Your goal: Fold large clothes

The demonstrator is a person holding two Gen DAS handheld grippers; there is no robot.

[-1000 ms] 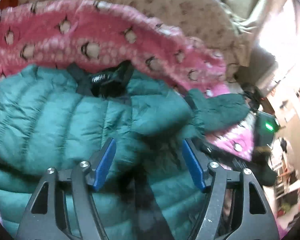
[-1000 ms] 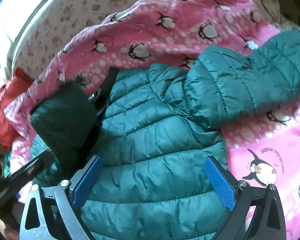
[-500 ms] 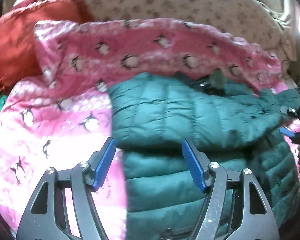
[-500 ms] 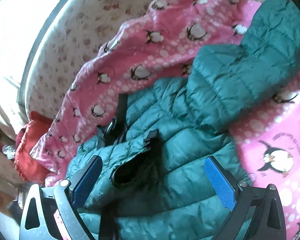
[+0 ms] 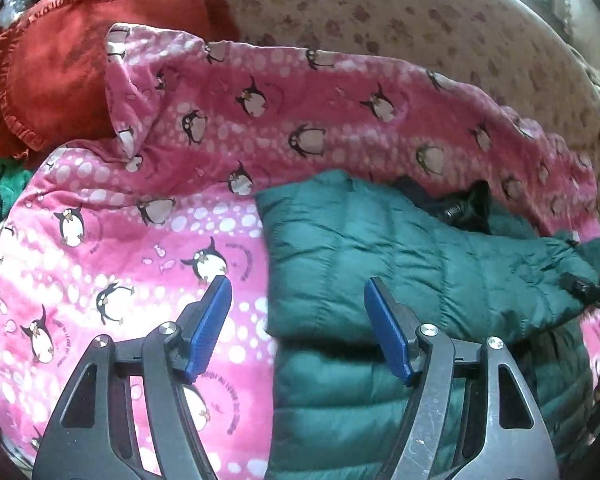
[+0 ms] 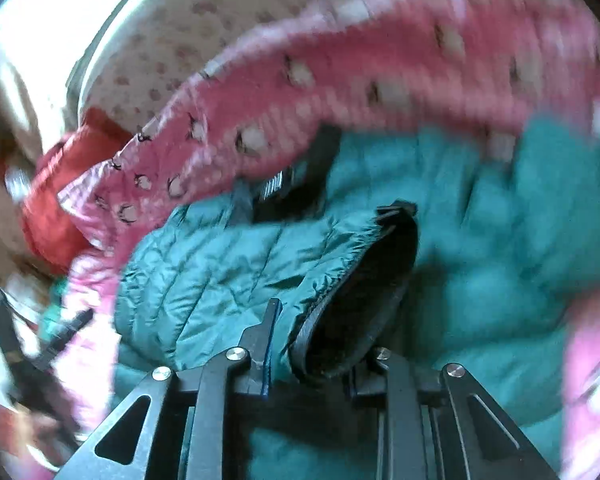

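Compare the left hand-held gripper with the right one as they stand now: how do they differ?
The left hand-held gripper has its blue pads spread wide with nothing between them; the right hand-held gripper is closing, the green jacket's sleeve cuff between its pads. The left hovers over the edge where the green jacket meets the pink penguin blanket; the right sits over the jacket itself. Both point down at the jacket.

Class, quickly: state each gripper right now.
Left gripper: open, holding nothing.
Right gripper: closing on the green quilted puffer jacket's black-lined cuff.
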